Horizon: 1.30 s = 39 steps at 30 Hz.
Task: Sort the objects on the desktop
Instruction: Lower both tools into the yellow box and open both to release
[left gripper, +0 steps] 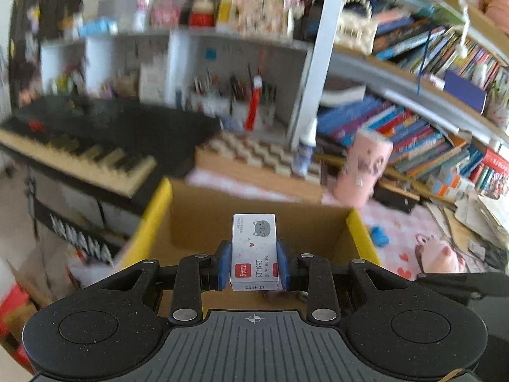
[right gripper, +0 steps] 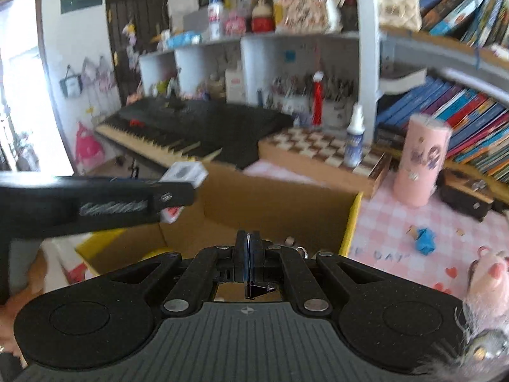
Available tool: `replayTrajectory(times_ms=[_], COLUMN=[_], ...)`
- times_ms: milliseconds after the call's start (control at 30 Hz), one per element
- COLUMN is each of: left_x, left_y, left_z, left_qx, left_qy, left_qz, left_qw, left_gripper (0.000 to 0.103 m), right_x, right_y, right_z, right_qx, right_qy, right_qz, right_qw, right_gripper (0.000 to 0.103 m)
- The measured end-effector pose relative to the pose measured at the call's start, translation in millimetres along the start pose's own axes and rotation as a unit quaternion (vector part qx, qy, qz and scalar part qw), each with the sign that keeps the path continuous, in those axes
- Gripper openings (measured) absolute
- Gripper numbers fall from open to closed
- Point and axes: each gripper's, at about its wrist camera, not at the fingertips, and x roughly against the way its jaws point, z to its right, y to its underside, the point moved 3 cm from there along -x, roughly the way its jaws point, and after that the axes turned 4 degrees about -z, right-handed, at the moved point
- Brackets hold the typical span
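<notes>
My left gripper (left gripper: 254, 262) is shut on a small white staple box (left gripper: 254, 248) with a grey cat print and a red label, held above the open cardboard box (left gripper: 197, 219) with yellow flaps. In the right wrist view the left gripper (right gripper: 178, 191) comes in from the left with the staple box (right gripper: 184, 175) over the cardboard box (right gripper: 273, 203). My right gripper (right gripper: 248, 254) is shut with nothing between its fingers, above the near edge of the box.
A pink cylinder (right gripper: 420, 162), a small spray bottle (right gripper: 354, 140), a blue crumpled item (right gripper: 424, 240) and a pink plush toy (right gripper: 490, 273) sit on the pink checked desk cover (right gripper: 397, 248). A chessboard box (right gripper: 318, 156), a keyboard piano (right gripper: 178, 130) and bookshelves stand behind.
</notes>
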Motion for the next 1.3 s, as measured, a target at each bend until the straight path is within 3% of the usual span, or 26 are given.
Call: replayTrajectory(times_ms=[233,567,767,933,1300], left_x=[-35.9,-56.6,-48.8,-25.3,33.6], left_y=[8.7,19.4,17.3,12.1,9.6], left_z=[5.1,18.5,20.2,21.4,18.1], left_qx=[-0.008,-0.041,-0.049,-0.051,-0.033], left_qy=[-0.023,-0.055,-0.059,-0.066,-0.08], left_qz=[-0.053,-0.105,-0.086,-0.04,0.052], left_qw=[0.9983,0.9921,0.9933,0.9957,0.9949], left_gripper=[0.029,0.03,0.045,0.05,0.055], right_x=[-32.3,-45.4,-46.3,-37.2,8.9], right_y=[8.7,17.6,17.3,13.5,4.3], right_z=[1.0,6.7,7.4,10.8,28.1], right_qx=[0.03,0.056,0.052,0.031,-0.032], right_qy=[-0.025,-0.039,-0.042,-0.049,-0.026], right_qz=[-0.059,-0.099,-0.096,-0.072,0.006], right_qw=[0.997,0.993,0.993,0.996,0.999], right_gripper=[0.002,0.002,0.002,0.021,0.021])
